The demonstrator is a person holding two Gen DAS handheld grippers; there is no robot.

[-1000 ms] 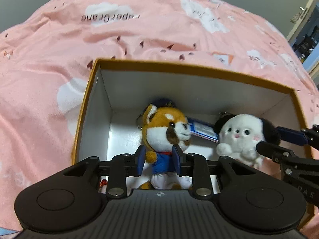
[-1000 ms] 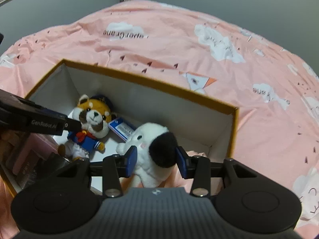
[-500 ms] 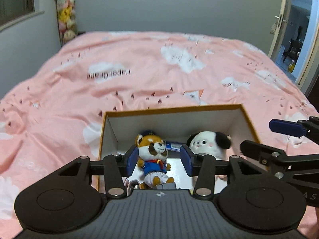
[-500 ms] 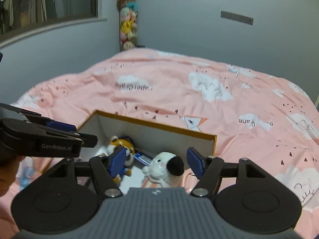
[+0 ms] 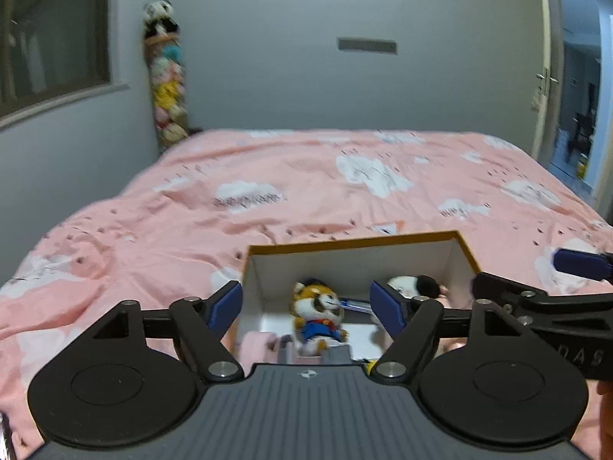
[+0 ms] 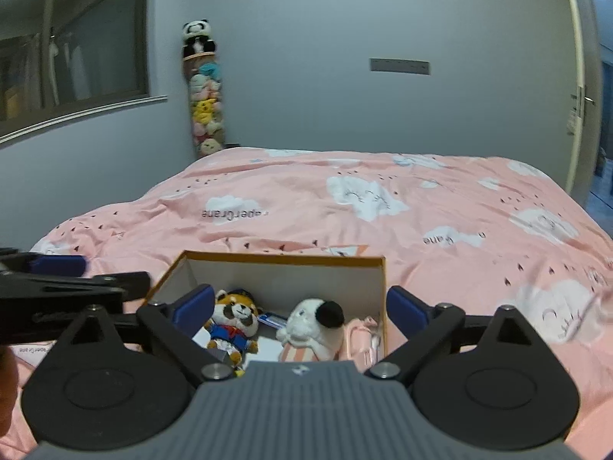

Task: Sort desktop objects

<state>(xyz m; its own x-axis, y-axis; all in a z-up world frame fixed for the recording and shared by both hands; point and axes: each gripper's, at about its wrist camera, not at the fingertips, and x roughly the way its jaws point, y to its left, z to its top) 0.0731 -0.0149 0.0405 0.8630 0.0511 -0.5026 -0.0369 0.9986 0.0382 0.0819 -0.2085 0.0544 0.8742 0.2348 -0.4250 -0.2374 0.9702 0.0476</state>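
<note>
A: Where are the toys?

B: Both lie in the box [image 6: 268, 258] on the bed [image 6: 383, 207]: the fox [image 6: 231, 316] on the left, the dog [image 6: 314, 320] to its right, a blue card [image 6: 272, 320] between them, something pink [image 6: 362, 335] at the right wall.

A: And the grippers?

B: The left gripper [image 5: 306, 304] and the right gripper [image 6: 299, 308] hang near the box's near side, above it, both jaws opening wide, pinching nothing.

A: Beyond the box?

B: A pink quilt with white clouds, and far left in the corner a stack of plush toys [image 6: 205, 115].
</note>
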